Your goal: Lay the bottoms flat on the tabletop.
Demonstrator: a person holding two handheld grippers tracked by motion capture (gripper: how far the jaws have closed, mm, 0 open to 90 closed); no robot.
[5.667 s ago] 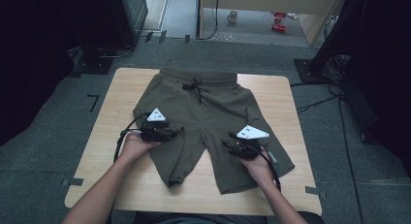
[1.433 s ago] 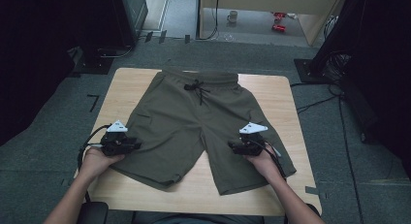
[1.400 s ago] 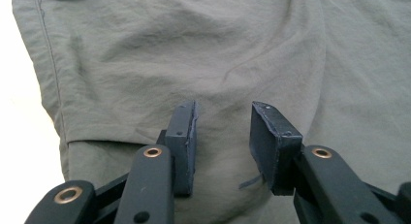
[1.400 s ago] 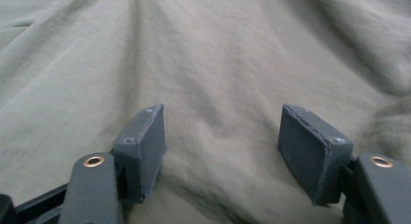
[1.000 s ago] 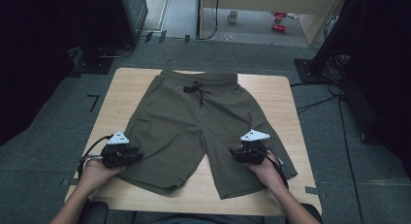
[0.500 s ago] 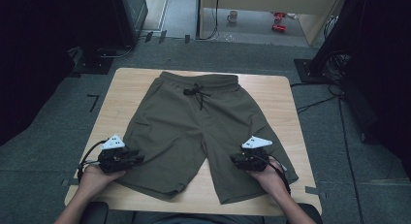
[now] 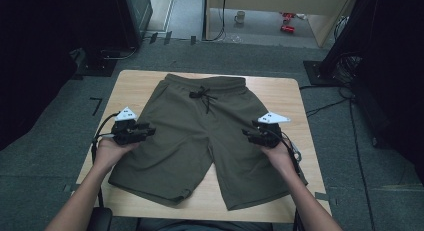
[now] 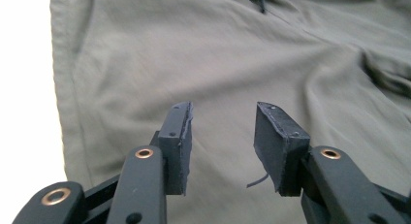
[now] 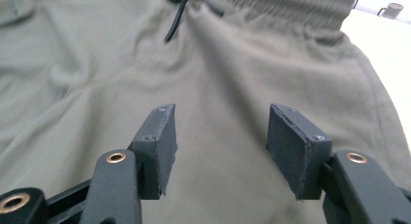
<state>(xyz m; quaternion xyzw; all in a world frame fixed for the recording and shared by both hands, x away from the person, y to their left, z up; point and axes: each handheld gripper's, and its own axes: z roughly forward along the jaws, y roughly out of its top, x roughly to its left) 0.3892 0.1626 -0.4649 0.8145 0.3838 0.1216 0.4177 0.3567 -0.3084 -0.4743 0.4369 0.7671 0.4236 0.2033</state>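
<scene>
Lying flat on the table (image 7: 150,83), the shorts (image 7: 200,136) are spreading waistband away from the person, legs toward them. The left claw (image 7: 149,132) is hovering over the left leg, empty and open, having just been widening. The right claw (image 7: 246,134) is hovering over the right leg, open and empty, having just been narrowing.

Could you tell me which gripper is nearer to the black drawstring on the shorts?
Right. The right gripper is nearer the drawstring; the left gripper sits slightly farther away.
</scene>
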